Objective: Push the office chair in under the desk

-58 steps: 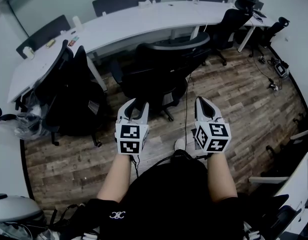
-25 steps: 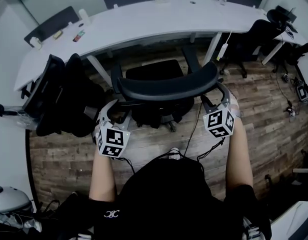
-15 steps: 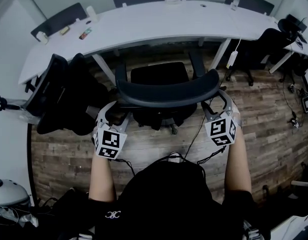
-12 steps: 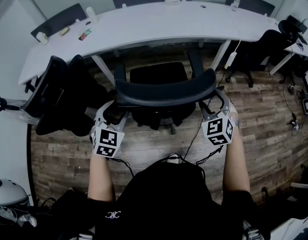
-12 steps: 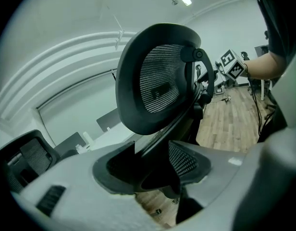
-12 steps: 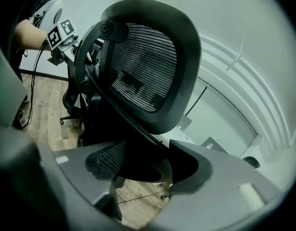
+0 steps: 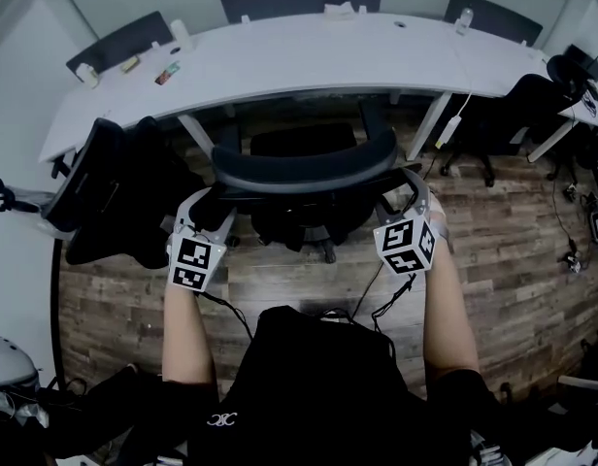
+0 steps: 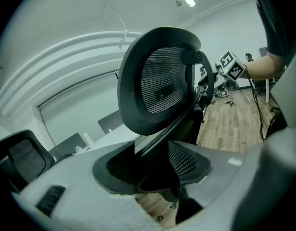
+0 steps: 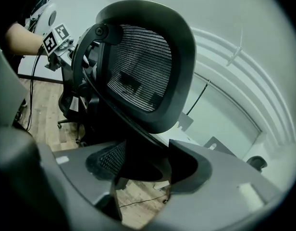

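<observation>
- Evidently, I had both tools on the black mesh-backed office chair [image 7: 304, 168]. The left gripper [image 7: 206, 210] was clamped on the left end of its curved backrest rim and the right gripper [image 7: 409, 190] on the right end.
- Each gripper view agreed: the dark chair frame sat between the jaws, which were closed onto it, not standing free.
- The chair faced the long curved white desk [image 7: 309, 51]. The far edge of its seat lay close to the desk's near edge, between the two slanted white desk legs [image 7: 427, 129]. I judged the push only partly done.
- An uneven shove from one side could swivel the chair, so that an armrest struck a leg or the desk edge.
- The second black office chair [image 7: 115, 192] stood just to the left, so drifting that way risked a knock.
- The thin black cable [image 7: 377, 284] trailing below the right gripper ran near the castors and could snag.
- Gripping only the rim, I might tilt the backrest rather than roll the base.
</observation>
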### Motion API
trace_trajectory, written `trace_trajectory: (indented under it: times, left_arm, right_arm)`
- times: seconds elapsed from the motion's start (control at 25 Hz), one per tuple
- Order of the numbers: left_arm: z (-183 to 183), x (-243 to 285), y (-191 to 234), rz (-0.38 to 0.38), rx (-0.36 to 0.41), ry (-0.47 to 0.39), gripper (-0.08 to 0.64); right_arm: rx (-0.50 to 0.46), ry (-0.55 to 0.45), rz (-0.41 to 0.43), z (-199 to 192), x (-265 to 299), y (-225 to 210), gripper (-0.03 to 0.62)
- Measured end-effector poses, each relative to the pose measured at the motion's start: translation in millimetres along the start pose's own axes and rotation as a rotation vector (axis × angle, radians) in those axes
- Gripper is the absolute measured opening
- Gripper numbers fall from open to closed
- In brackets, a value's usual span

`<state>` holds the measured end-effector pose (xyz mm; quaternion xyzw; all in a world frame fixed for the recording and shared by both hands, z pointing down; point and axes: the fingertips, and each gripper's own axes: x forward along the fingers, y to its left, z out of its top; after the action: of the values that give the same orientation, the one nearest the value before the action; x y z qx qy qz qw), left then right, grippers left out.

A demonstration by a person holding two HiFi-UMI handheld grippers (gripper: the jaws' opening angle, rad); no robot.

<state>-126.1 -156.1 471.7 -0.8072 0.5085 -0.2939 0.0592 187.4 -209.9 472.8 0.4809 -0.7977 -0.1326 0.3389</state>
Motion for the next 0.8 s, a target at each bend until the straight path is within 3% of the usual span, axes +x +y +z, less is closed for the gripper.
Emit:
trace_trajectory:
  times: [0.28,0.8]
  left_arm:
    - [9,18,10,-0.002,-0.004,0.014,0.219]
    - [15,41,21,0.009,0.006,-0.038,0.219]
  right_arm:
    - [0.022,-0.016,0.026,4,16,-16,0.282]
    - [0.028,-0.031,0.029,7,45,-32,0.285]
